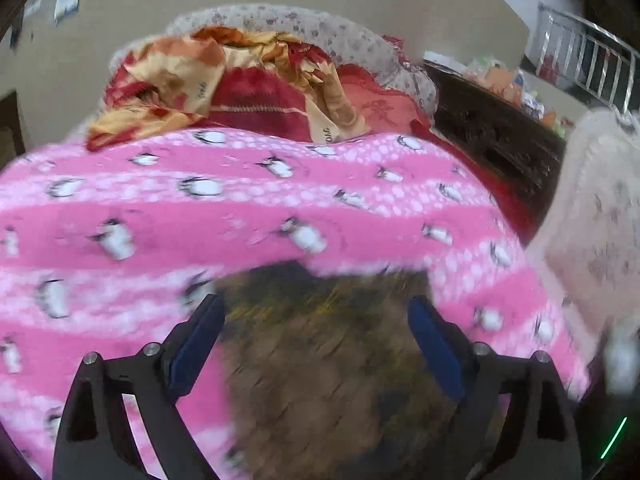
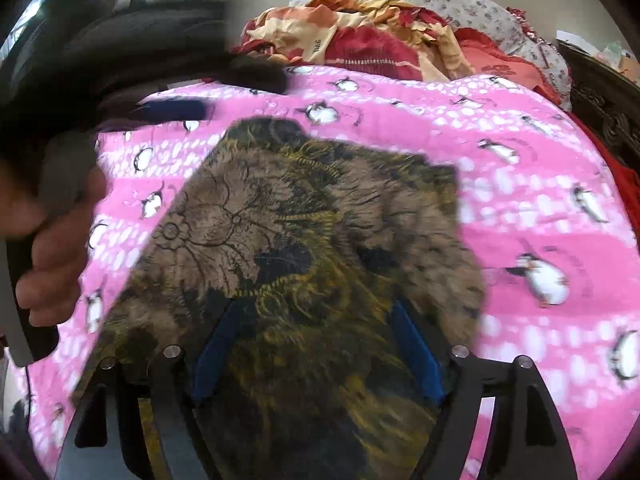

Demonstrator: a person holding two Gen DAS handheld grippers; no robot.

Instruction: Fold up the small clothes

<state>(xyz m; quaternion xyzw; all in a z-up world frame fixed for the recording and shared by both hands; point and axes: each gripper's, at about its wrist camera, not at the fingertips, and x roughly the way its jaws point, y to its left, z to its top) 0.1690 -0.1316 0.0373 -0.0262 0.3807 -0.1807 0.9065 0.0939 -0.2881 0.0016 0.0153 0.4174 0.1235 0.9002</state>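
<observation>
- Two views show one brown patterned cloth (image 1: 320,360) lying on a pink penguin blanket (image 1: 280,208).
- Left wrist view: the left gripper (image 1: 316,312) has its jaws spread wide, one blue-padded finger (image 1: 196,344) on each side of the cloth's near part. The cloth is badly blurred here, so I cannot tell whether the fingers touch it. Nothing is pinched between them.
- Beyond the blanket lies a heap of red and yellow bedding (image 1: 224,80), with a flowered pillow (image 1: 320,32) behind it. A dark wooden cabinet (image 1: 492,136) stands to the right, and a metal railing (image 1: 588,68) shows in the far corner.
- Right wrist view: the right gripper (image 2: 316,308) is also spread apart, its blue pads (image 2: 416,352) resting low over the cloth (image 2: 280,220), which lies flat between them and stretches away toward the blanket's middle (image 2: 520,208). Nothing is clamped.
- At the left edge a hand (image 2: 52,256) holds the other gripper (image 2: 172,110), whose blue finger hangs over the blanket just past the cloth's far corner.
- The red and yellow bedding (image 2: 360,44) and the flowered pillow (image 2: 460,0) sit at the blanket's far edge.
</observation>
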